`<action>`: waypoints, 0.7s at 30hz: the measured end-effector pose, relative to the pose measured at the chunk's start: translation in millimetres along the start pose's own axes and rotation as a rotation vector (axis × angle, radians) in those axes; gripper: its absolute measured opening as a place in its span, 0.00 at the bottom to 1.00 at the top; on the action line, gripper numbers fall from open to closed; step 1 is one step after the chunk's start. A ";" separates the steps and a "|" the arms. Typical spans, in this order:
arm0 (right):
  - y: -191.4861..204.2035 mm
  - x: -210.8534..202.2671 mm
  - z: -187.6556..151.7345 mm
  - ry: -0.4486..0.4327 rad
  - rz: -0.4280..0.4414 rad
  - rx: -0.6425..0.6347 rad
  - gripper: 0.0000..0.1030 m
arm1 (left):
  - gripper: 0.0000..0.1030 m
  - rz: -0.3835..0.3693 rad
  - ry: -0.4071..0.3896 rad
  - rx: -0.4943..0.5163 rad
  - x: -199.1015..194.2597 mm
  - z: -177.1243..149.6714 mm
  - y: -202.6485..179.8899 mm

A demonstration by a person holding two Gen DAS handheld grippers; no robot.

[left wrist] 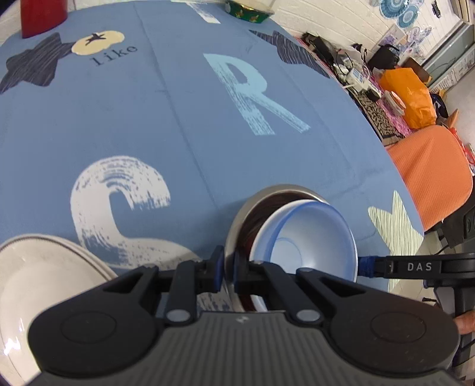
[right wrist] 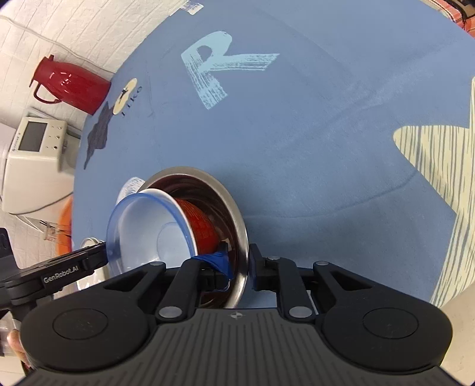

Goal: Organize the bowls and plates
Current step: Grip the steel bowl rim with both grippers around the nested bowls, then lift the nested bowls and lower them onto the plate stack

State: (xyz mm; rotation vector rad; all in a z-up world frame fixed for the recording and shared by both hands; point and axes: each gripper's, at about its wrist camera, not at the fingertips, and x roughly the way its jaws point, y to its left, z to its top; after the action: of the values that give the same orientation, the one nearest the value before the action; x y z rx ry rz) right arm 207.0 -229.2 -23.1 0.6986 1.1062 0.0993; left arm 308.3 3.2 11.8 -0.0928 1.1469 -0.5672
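A big table wears a blue cloth with letters and stars [left wrist: 184, 124]. White brick walls [right wrist: 68, 26] stand behind. A red plastic jug [right wrist: 71, 84] sits near a white machine with a grey screen [right wrist: 35, 148].

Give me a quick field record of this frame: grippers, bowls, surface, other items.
left gripper: shut on steel bowl rim
right gripper: shut on steel bowl rim, opposite side
steel bowl: tilted, held by both grippers
white bowl: blue-rimmed, nested in steel bowl
surface: blue tablecloth
other: white plate beside left gripper; red jug at table edge
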 end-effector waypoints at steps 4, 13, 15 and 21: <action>4.6 6.9 3.4 0.006 -0.017 -0.039 0.00 | 0.00 -0.003 0.025 -0.028 8.7 5.4 9.1; 23.1 12.6 14.7 -0.001 -0.016 -0.105 0.00 | 0.00 0.017 0.012 -0.063 3.7 8.8 26.0; 21.5 24.1 11.8 0.018 -0.036 -0.105 0.00 | 0.00 0.020 0.019 -0.074 7.8 6.9 31.9; 21.4 29.2 10.9 0.014 -0.035 -0.080 0.00 | 0.00 -0.012 0.017 -0.111 4.9 4.7 40.1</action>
State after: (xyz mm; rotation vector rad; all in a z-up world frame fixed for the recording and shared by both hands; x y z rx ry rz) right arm 235.4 -205.6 -31.1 0.6071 1.1212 0.1181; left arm 329.0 34.3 -4.4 -0.1906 1.1953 -0.5154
